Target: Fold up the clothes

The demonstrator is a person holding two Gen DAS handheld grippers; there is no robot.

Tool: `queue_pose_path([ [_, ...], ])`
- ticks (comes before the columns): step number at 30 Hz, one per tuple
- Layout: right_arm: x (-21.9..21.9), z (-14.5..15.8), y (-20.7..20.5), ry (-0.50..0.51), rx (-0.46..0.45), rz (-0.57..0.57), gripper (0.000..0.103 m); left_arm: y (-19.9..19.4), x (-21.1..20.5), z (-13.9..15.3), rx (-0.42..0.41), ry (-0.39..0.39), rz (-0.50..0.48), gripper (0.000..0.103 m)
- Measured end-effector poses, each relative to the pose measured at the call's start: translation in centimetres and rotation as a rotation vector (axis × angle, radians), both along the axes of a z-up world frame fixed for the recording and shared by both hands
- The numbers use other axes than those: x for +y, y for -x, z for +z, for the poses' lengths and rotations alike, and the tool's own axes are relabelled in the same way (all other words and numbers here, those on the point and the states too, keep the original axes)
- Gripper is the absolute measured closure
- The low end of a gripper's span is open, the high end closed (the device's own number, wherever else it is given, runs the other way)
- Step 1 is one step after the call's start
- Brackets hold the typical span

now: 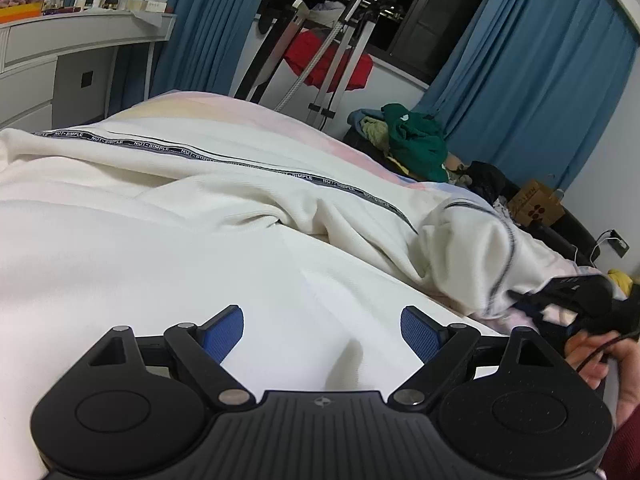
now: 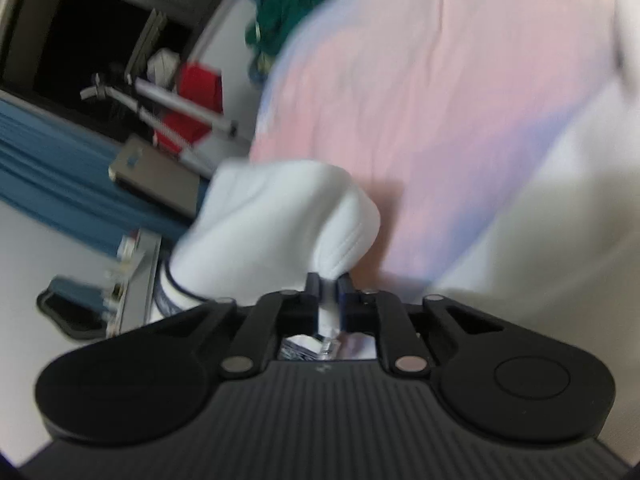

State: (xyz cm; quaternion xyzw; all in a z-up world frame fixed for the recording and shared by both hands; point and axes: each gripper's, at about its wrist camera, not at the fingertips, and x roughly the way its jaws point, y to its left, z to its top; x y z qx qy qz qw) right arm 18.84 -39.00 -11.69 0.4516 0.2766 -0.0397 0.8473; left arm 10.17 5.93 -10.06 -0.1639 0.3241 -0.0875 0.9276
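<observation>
A white garment (image 1: 168, 200) with a dark lettered stripe lies spread over the bed. My left gripper (image 1: 322, 334) hovers low over its smooth white cloth, blue pads wide apart and nothing between them. In the left wrist view the right gripper (image 1: 576, 292) sits at the far right, held by a hand, at the garment's bunched cuff end (image 1: 472, 252). In the blurred right wrist view my right gripper (image 2: 329, 284) is shut on a fold of the white garment (image 2: 280, 224), which bulges up ahead of the fingers.
The bed sheet (image 2: 420, 92) is pastel pink and blue. A pile of green and other clothes (image 1: 416, 140) sits past the bed. A drying rack with a red cloth (image 1: 328, 60), blue curtains (image 1: 532, 80), a white dresser (image 1: 60, 60) and a cardboard box (image 1: 536, 204) surround the bed.
</observation>
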Motion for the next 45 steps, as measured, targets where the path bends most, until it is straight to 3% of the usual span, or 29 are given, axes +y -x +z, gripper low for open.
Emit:
queue_pose_path([
  [5,-2.0,5.8,0.3,0.329,-0.114,-0.152,0.094,-0.1,-0.3,-0.1,0.0,0.004,-0.017,0.016],
  [9,-3.2,7.2,-1.4,0.577,-0.107,-0.23,0.093,-0.1,-0.8,-0.2,0.0,-0.001,-0.031,0.016],
  [16,-8.5,3.5,-2.1,0.539,-0.036,-0.45,0.092,-0.5,-1.2,-0.7,0.027,0.037,-0.046,0.016],
  [18,-9.8,2.5,-2.1,0.451,-0.01,-0.493,0.092,-0.6,-1.3,-0.7,0.024,0.033,-0.045,0.016],
  [23,-10.2,2.2,0.1,0.199,-0.046,-0.423,0.088,-0.6,-1.3,-0.6,0.02,0.037,-0.045,0.016],
  [25,-9.1,2.4,1.0,0.1,-0.071,-0.367,0.079,-0.5,-1.3,-0.5,0.012,0.031,-0.043,0.016],
  [27,-8.0,2.6,2.0,0.001,-0.097,-0.31,0.057,-0.4,-1.2,-0.3,0.008,0.032,-0.039,0.016],
  [30,-6.3,2.9,3.4,-0.126,-0.128,-0.25,0.036,-0.1,-1.1,0.0,-0.001,0.031,-0.033,0.016],
  [33,-4.8,2.7,4.3,-0.222,-0.151,-0.214,0.026,0.2,-1.0,0.2,-0.007,0.027,-0.028,0.016],
  [38,-1.7,1.2,2.9,-0.325,-0.09,-0.079,0.025,0.4,-0.8,0.3,-0.004,0.029,-0.019,0.016],
  [41,-0.6,-0.7,2.5,-0.47,-0.03,-0.027,0.025,0.4,-0.8,0.3,-0.005,0.033,-0.016,0.016],
  [45,1.0,-1.5,2.4,-0.532,-0.014,0.013,0.025,0.2,-0.9,0.2,0.0,0.035,-0.019,0.015],
])
